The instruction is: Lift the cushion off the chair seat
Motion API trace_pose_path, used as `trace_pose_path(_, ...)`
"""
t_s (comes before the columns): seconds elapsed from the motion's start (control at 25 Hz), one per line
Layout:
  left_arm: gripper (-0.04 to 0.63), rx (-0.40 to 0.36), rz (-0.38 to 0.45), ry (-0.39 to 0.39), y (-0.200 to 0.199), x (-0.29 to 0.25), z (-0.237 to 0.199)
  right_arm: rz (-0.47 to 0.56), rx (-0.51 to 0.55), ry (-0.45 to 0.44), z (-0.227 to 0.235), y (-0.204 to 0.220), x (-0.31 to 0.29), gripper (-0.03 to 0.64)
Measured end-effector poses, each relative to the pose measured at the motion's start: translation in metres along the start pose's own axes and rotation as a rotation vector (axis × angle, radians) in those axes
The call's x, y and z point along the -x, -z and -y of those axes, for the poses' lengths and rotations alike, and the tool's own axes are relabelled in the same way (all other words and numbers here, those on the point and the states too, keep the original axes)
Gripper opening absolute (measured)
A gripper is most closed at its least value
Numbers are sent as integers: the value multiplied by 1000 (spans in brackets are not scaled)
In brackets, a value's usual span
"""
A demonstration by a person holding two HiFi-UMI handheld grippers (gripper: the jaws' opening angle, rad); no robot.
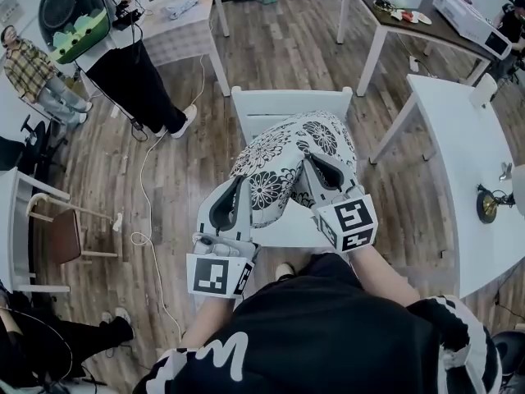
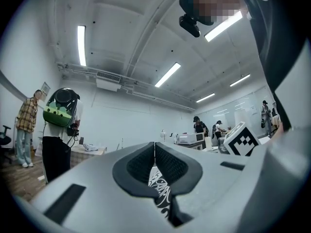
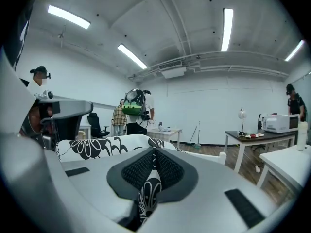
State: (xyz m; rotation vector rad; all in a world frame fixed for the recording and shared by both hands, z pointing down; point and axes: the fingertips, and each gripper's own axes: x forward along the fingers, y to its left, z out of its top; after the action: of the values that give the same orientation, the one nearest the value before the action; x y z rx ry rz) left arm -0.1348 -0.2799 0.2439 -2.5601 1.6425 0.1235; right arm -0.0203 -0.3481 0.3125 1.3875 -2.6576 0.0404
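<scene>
L claw [image 1: 236,189] was clamped on a fold of the cushion [image 1: 283,158] at its near-left edge, w/ patterned fabric pinched betw. the pads. R claw [image 1: 318,169] was shut the same way on the near-right edge, sitting a bit further fwd than L. From both claws the cushion ran ahead, away from the person, twd the backrest [image 1: 291,101] of the white chair [image 1: 246,113]. Its long axis lay roughly across, claw to claw, so the 2 grips shared the span and neither was clearly nearer. It bulged up betw. them, w/ bare seat [image 1: 283,232] showing under the near edge. Far edge looked close to the backrest; couldn't tell if it touched the seat there. Judged: near side was up, and clearing the far side would need both claws rising together.
</scene>
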Motion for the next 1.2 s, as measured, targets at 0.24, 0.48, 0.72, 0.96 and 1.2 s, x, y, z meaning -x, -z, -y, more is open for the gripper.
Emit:
trace_pose_path(0.24,7,2,4,10,1,9,1,63,-7,36,-5,-16,15,31)
trace_pose_path(0.48,7,20,1,35,6,15,9,111,-50,77,-5,-23,34,31)
trace_pose_path(0.72,7,33,-3,55,10,16,26,133,-85,119,7,-22,60,31)
trace_pose_path(0.96,8,23,18,30,-2,33,34,164,-83,105,0,-31,81,31)
trace_pose_path(1.2,7,36,20,6,-8,53,66,176,-83,76,-7,-34,118,31)
